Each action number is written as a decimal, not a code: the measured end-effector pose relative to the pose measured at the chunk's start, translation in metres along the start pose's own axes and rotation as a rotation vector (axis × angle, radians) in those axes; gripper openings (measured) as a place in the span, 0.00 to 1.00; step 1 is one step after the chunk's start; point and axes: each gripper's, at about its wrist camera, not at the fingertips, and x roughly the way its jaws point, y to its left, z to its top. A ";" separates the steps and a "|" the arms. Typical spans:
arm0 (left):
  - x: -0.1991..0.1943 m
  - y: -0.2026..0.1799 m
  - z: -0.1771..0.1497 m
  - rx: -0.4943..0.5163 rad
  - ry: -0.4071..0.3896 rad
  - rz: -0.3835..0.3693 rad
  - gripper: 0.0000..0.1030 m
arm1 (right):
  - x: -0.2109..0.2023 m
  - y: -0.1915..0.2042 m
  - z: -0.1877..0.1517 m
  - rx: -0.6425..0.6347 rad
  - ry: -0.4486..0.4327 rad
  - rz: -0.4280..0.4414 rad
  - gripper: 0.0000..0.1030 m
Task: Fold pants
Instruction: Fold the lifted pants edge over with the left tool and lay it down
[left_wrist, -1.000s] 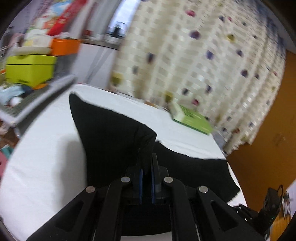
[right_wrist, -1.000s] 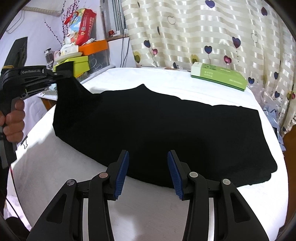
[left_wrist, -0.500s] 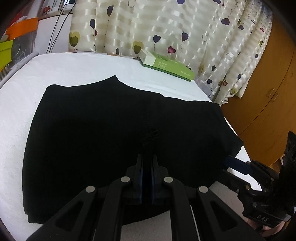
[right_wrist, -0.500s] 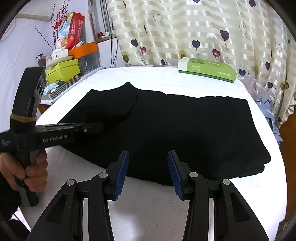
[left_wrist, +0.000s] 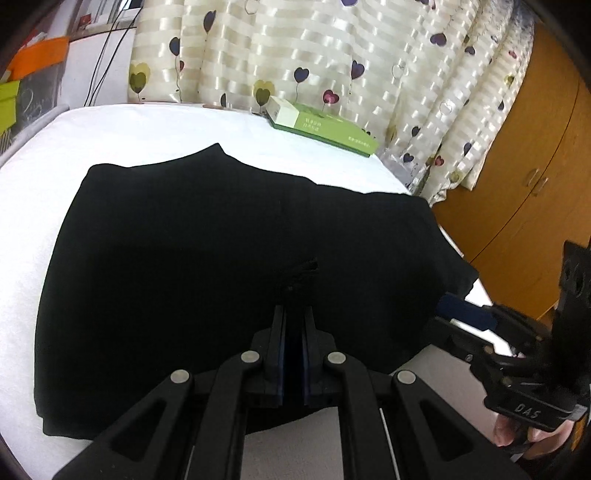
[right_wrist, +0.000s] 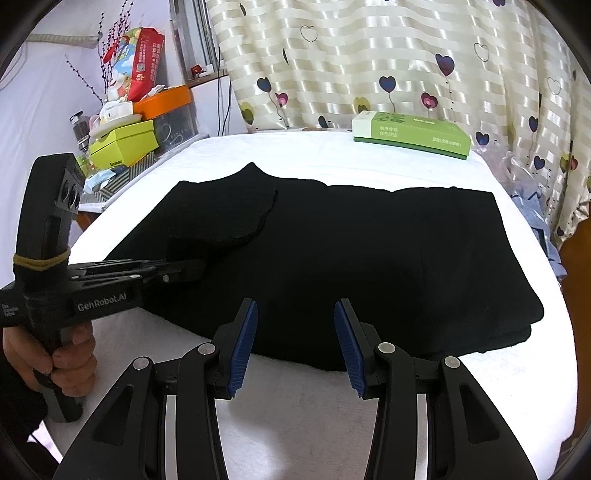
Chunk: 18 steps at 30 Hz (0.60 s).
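Observation:
Black pants (right_wrist: 369, 240) lie spread across the white-covered table (right_wrist: 332, 406). Their left end is doubled over onto the middle as a curved flap (right_wrist: 221, 218). My left gripper (left_wrist: 293, 314) is shut on a bunch of that flap's fabric, low over the pants (left_wrist: 184, 258). In the right wrist view, a hand (right_wrist: 70, 354) holds the left gripper (right_wrist: 195, 268) in from the left. My right gripper (right_wrist: 295, 321) stands open at the near hem with nothing between its blue pads. In the left wrist view, the right gripper (left_wrist: 458, 308) sits by the pants' right corner.
A green box (right_wrist: 410, 134) lies at the table's far edge before a heart-patterned curtain (right_wrist: 369, 55). Stacked boxes and clutter (right_wrist: 125, 140) stand off the left side. A wooden cabinet (left_wrist: 535, 166) is to the right. White tabletop (left_wrist: 110, 129) shows beyond the pants.
My left gripper carried the pants' left end up and rightward, then lowered it onto the middle, making a fold. The right gripper stayed open near the front hem.

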 end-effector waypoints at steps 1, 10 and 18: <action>-0.002 -0.001 0.000 0.005 -0.002 -0.002 0.08 | 0.000 0.000 0.000 -0.001 0.001 0.001 0.43; -0.055 0.001 0.001 0.024 -0.079 -0.076 0.28 | 0.000 0.003 0.011 -0.008 -0.021 0.008 0.43; -0.059 0.067 0.054 -0.041 -0.168 0.202 0.29 | 0.021 0.032 0.034 -0.052 -0.035 0.089 0.43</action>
